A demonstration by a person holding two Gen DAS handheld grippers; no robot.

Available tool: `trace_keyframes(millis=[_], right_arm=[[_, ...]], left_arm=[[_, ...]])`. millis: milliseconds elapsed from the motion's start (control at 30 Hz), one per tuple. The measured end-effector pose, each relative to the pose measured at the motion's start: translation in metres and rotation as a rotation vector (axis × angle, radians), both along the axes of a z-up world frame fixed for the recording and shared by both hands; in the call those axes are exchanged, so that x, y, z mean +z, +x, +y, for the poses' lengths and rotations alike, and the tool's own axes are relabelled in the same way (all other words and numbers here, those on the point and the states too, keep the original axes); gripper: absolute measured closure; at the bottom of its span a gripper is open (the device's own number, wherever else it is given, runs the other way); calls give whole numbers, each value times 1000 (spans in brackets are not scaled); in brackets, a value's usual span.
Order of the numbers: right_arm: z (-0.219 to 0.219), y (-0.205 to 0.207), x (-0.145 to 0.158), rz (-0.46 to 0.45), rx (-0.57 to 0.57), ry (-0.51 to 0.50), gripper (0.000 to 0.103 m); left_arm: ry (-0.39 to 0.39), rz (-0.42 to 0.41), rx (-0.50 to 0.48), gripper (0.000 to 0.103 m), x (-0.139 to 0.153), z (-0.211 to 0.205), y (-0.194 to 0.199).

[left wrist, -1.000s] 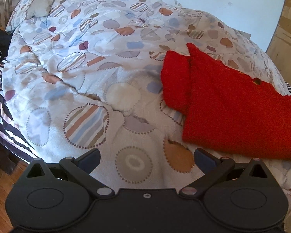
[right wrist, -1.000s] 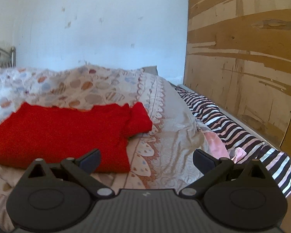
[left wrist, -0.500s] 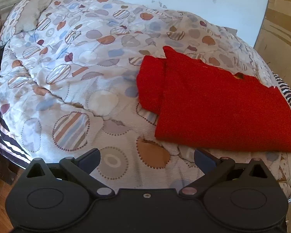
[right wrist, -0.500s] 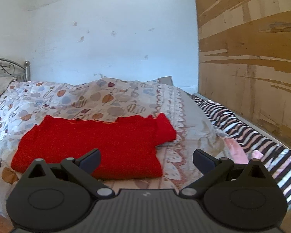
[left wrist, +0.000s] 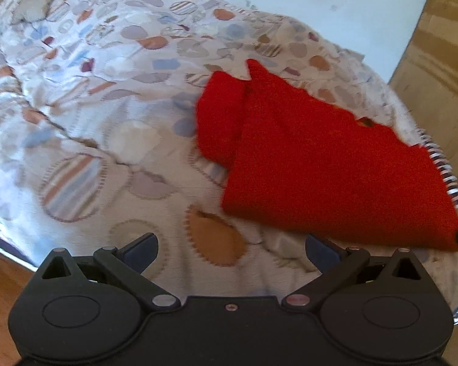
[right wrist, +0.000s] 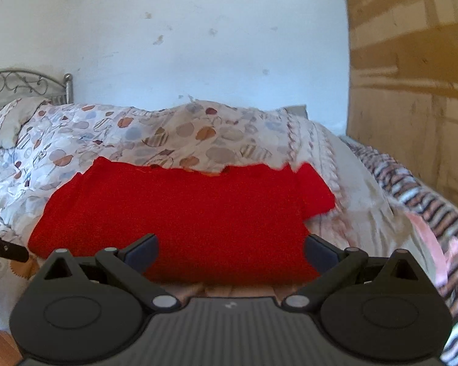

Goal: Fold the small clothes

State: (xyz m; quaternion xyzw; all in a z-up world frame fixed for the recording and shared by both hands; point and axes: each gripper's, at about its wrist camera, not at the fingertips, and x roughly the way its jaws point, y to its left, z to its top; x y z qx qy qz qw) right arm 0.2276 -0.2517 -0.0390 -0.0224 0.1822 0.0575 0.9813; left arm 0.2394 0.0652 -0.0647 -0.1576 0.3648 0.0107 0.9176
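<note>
Both jaws wide apart and empty: left gripper (left wrist: pixel 230 248), right gripper (right wrist: pixel 230 248), near red garment (right wrist: pixel 180 210).

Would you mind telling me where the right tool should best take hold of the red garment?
Probably its near right corner. The red garment lies flat on the quilt, with its near hem facing the open right tool. Come in low from the front so one finger slides under that hem.

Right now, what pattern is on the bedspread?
Bedspread: white with brown, blue and striped circles; clearest in the left wrist view.
</note>
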Motion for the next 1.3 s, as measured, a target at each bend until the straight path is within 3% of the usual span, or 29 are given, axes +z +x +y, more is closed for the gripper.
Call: trace_keyframes(millis=[167,400,567,833,1100,1200,1300], right_arm=[[20,31,-1,-27,50,-62,0],[37,58,-16,-42,83,-54,0],[35,73,-38,22,90,-25,0],[32,65,-50,-30,91,-4,0],[30,65,-50,-37,94,4,0],[30,65,-50,-39,96,7,0],[30,65,-50,-39,97,7,0]], left_arm=[[-103,-52,14,1,-5,3,8],[-211,-98,49,1,-8,15,27],[-209,-96,40,1,-16,18,42],[-188,-85,22,1,-24,14,63],[-265,-117,-36,1,-18,11,63],[-222,-92,-5,1,-21,12,75],[-229,-89,32,1,-29,20,86]])
